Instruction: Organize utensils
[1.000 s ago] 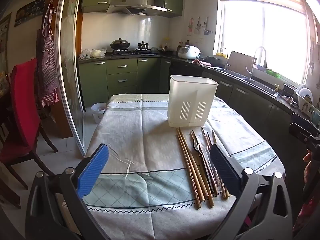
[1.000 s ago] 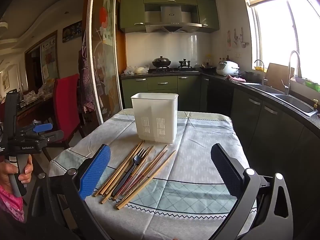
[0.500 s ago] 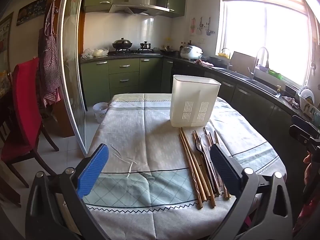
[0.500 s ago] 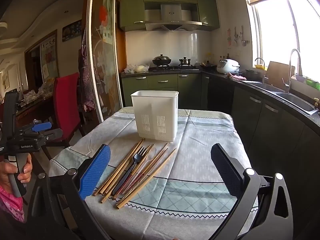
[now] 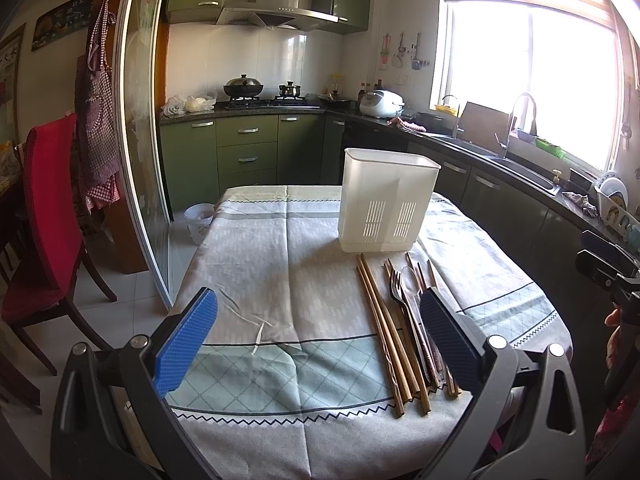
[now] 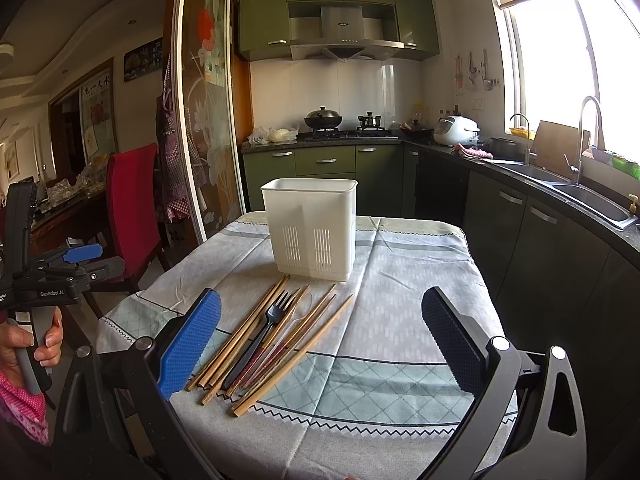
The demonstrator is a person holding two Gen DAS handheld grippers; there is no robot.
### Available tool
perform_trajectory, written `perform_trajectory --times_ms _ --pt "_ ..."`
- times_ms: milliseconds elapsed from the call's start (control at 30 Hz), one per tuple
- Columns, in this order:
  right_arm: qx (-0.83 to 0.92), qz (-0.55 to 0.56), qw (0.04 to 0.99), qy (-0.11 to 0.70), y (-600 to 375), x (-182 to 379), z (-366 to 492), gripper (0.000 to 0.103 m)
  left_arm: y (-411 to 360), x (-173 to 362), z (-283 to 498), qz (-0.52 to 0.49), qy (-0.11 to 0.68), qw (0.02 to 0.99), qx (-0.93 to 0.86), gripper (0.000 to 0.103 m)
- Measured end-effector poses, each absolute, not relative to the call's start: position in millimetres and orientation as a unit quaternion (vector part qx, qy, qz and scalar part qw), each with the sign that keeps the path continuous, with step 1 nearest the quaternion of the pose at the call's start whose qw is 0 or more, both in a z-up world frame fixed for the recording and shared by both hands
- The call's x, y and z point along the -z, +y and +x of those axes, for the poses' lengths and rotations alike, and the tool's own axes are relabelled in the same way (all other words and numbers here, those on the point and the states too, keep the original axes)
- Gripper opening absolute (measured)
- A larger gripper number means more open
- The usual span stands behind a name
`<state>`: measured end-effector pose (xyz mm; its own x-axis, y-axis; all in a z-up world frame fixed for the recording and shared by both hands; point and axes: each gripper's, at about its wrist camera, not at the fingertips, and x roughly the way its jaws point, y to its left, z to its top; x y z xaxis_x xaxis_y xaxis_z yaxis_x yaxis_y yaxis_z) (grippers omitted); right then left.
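Both grippers were released and held nothing: the left gripper (image 5: 318, 338) and the right gripper (image 6: 322, 338) each hung with jaws wide apart above the near edge of the table (image 6: 400, 408).

The utensils lay flat in one loose bundle on the cloth. In the right wrist view they ran from about 7 o'clock up toward 1 o'clock: several chopsticks (image 6: 244, 334), a black fork (image 6: 266, 326) among them, and darker chopsticks with red grips (image 6: 276, 354). In the left wrist view a clear spoon (image 5: 411, 280) also showed, beside the fork (image 5: 398, 294). Their far tips pointed at the holder (image 6: 314, 232), a white slotted box standing upright just beyond them at 12 o'clock, apart from them. It looked empty from here, although its inside was hidden. I judge the bundle was laid close in front of it so that each piece needs only a short lift. No piece was in the holder yet, as far as I could see.

Nothing stood between grippers and utensils. The pieces touched and overlapped, so taking one alone may disturb its neighbours. A red chair (image 5: 52, 208) stood at 9 o'clock, well apart, and the kitchen counter (image 6: 560, 184) ran along 3 o'clock.
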<state>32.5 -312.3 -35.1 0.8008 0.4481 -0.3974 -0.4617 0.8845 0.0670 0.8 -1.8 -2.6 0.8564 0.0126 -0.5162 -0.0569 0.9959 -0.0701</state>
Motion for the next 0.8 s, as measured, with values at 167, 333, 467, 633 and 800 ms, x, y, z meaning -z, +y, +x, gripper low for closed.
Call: perform_trajectory --times_ms 167,333,467,633,800 --pt "-0.240 -0.017 0.949 0.206 -312.5 33.9 32.4 0.099 -1.7 1.9 0.7 -0.043 0.267 0.963 -0.017 0.097" --pt "-0.240 -0.017 0.949 0.206 -312.1 34.5 33.0 0.099 -1.2 0.3 -0.7 -0.042 0.264 0.963 -0.017 0.097" --pt "-0.240 -0.017 0.948 0.207 -312.5 32.3 32.4 0.099 -0.9 -0.3 -1.7 -0.043 0.261 0.964 -0.017 0.097" --pt "-0.240 -0.017 0.948 0.207 -312.1 33.2 32.8 0.099 -1.0 -0.5 -2.1 -0.042 0.261 0.964 -0.016 0.097" --pt "-0.239 -0.017 0.948 0.208 -311.1 38.6 33.5 0.099 -1.4 -0.3 -1.8 -0.042 0.261 0.964 -0.014 0.097"
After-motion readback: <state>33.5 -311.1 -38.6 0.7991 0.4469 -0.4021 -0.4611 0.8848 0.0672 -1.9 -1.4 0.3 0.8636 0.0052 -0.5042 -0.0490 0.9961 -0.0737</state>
